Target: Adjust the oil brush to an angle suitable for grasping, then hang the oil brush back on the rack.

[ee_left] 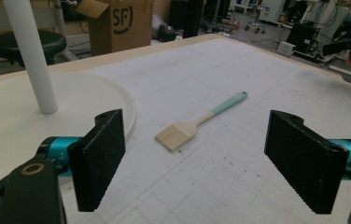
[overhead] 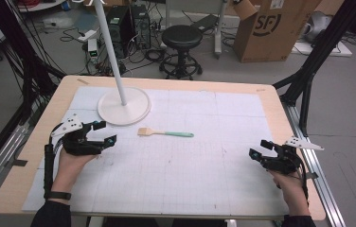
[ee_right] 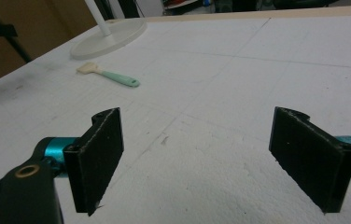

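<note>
Nothing grasped yet — both the left gripper (overhead: 105,133) and right gripper (overhead: 258,148) sit with jaws apart. The brush (overhead: 165,133) lies mid-frame beside the lamp base (overhead: 140,109) — likely next, the left reaches for it.

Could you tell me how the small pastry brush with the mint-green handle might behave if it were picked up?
The mint-handled pastry brush looks slim and small, so probably light. It lies flat, so unlikely to roll. Its pale bristle head may flex if squeezed.
</note>
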